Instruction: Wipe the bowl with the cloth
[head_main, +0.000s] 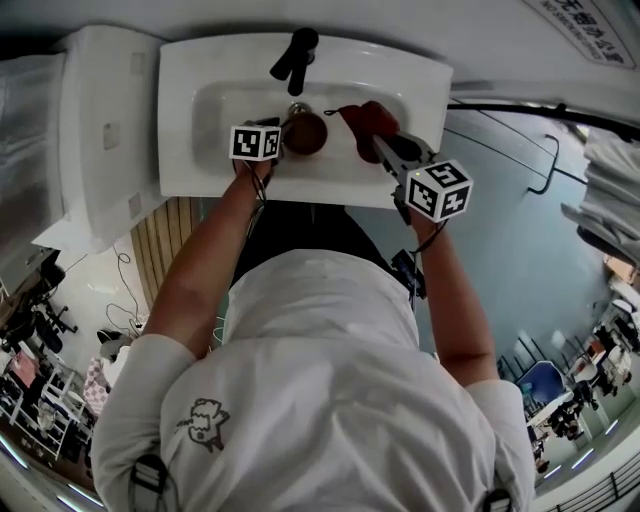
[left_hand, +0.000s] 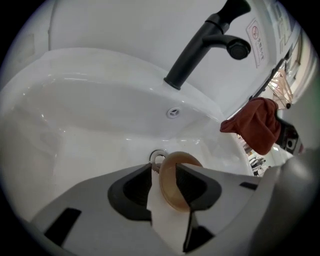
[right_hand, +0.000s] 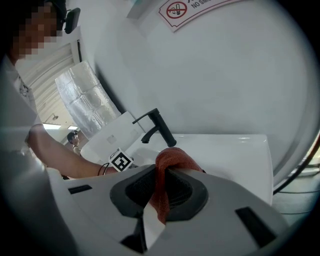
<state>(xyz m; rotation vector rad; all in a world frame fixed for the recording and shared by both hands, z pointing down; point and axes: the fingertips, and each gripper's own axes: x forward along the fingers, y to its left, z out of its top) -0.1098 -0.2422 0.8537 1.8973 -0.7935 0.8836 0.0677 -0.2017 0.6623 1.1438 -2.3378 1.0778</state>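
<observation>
1. Sink (head_main: 190, 160): a white basin set against a white wall. A black tap (head_main: 295, 55) stands at the back rim, over the middle of the basin.

2. Left gripper (left_hand: 165, 169): it is held over the near left part of the basin and points steeply down. Its jaws stand apart. The bowl (left_hand: 175, 192) sits between the 2 jaws. A strip of white basin shows between the left jaw and the bowl wall, so the pads do not clamp the bowl. On the right jaw side the bowl lies close against the pad; whether they touch cannot be told.

3. Bowl: brown and translucent, turned on edge with its rim toward the left gripper view camera. It is in the bottom of the basin, directly in front of the drain (left_hand: 158, 156) and below the tap spout. Whether it rests on the basin floor cannot be told.

4. Cloth (right_hand: 162, 187): red and bunched. It is above the right part of the basin, near the bowl but apart from it.

5. Right gripper (head_main: 382, 148): it is held over the near right rim of the sink and points down at a slant. Its jaws are closed on the cloth: a fold runs between the 2 pads and a bunch stands out beyond the tips.
</observation>
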